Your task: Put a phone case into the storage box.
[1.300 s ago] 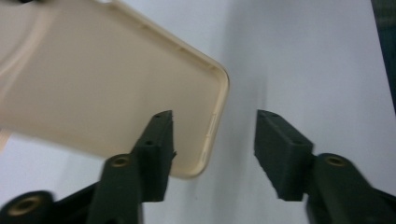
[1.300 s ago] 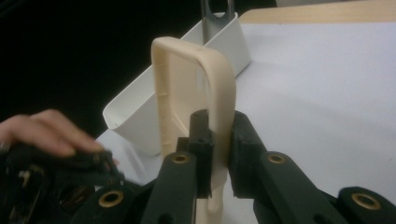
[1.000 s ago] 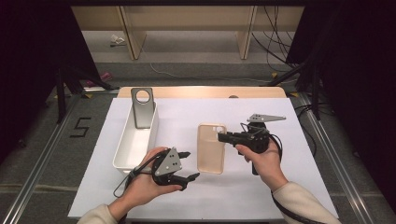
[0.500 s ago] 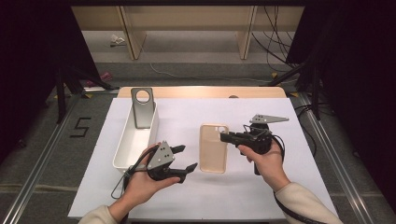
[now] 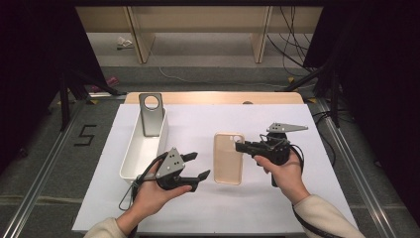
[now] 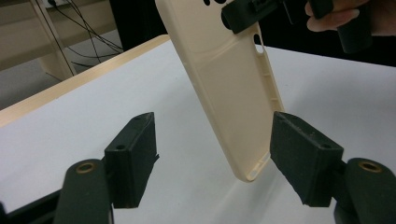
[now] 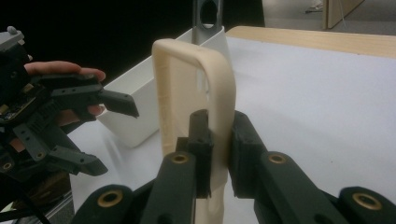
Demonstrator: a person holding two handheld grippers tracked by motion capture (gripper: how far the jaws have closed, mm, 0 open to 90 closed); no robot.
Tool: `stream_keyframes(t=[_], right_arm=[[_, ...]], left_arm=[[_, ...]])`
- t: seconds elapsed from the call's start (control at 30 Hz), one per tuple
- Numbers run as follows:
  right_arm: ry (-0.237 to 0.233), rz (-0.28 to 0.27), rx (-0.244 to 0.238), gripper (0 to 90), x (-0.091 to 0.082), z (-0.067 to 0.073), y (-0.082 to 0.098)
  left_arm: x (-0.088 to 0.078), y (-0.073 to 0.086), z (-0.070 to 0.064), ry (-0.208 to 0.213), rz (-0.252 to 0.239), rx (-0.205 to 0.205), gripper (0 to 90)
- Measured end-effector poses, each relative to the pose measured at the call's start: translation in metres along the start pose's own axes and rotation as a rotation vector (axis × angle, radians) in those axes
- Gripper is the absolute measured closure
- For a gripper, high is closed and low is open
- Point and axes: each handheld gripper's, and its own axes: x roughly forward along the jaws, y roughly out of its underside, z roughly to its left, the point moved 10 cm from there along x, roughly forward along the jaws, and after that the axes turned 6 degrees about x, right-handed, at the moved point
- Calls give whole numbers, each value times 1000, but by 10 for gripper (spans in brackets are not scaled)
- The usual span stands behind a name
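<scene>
A cream phone case [image 5: 229, 157] hangs just above the white table, tilted. My right gripper [image 5: 241, 147] is shut on its long edge near the top; in the right gripper view the pads [image 7: 201, 140] pinch the case rim [image 7: 187, 93]. My left gripper [image 5: 197, 166] sits to the left of the case, open, and its jaws have just been closing a little. In the left gripper view the case's lower end [image 6: 229, 79] shows in the gap of my left gripper [image 6: 217, 154], and the pads do not press on it.
A white rectangular bin [image 5: 143, 148] stands at the left of the table. A grey plate with a round hole [image 5: 151, 114] leans at the bin's far end. The white table sheet [image 5: 257, 208] runs to a wooden strip at the back.
The left gripper's jaws have shifted slightly upward in the picture, toward the case. The right gripper and the case have stayed where they were.
</scene>
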Motion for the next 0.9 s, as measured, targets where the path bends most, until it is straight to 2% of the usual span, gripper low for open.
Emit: stream_keyframes(t=[0.33,0.6,0.9], right_arm=[[1,0,1,815,0,1,1],[6,2,4,814,0,1,2],[10,1,6,815,0,0,2]], left_arm=[[3,-14,5,-21,-26,-35,363],[9,-18,8,-35,-15,-43,403],[19,-26,11,-47,-18,-77,449]])
